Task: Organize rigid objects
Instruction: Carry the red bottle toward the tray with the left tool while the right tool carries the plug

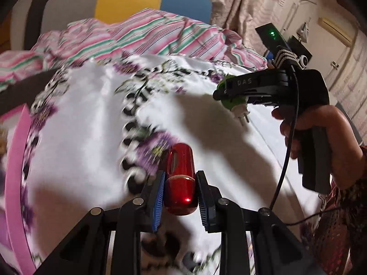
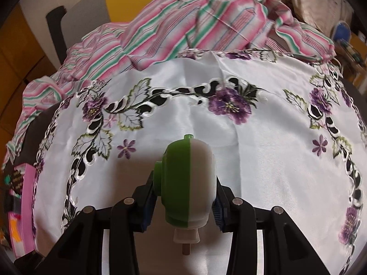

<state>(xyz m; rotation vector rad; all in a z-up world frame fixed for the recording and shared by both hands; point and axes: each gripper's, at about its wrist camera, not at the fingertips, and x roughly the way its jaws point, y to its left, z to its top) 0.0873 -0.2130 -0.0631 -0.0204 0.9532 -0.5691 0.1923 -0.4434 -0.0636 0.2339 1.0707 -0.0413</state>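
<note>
White embroidered cloth [image 2: 263, 165] w/ purple flowers is covering the table; striped pink-green fabric [image 2: 183, 23] is lying bunched at the cloth's far edge. Left tongs [image 1: 181, 190] are clamping a shiny red capsule-shaped object [image 1: 180, 178] above the cloth, prob. some small case, view's blurred. Right tongs [image 2: 183, 197] are gripping a green-and-white plug-in device [image 2: 190, 183], prongs pointing back, above the cloth's near middle. Pink board [image 1: 13, 171] is sitting at the cloth's left edge.
</note>
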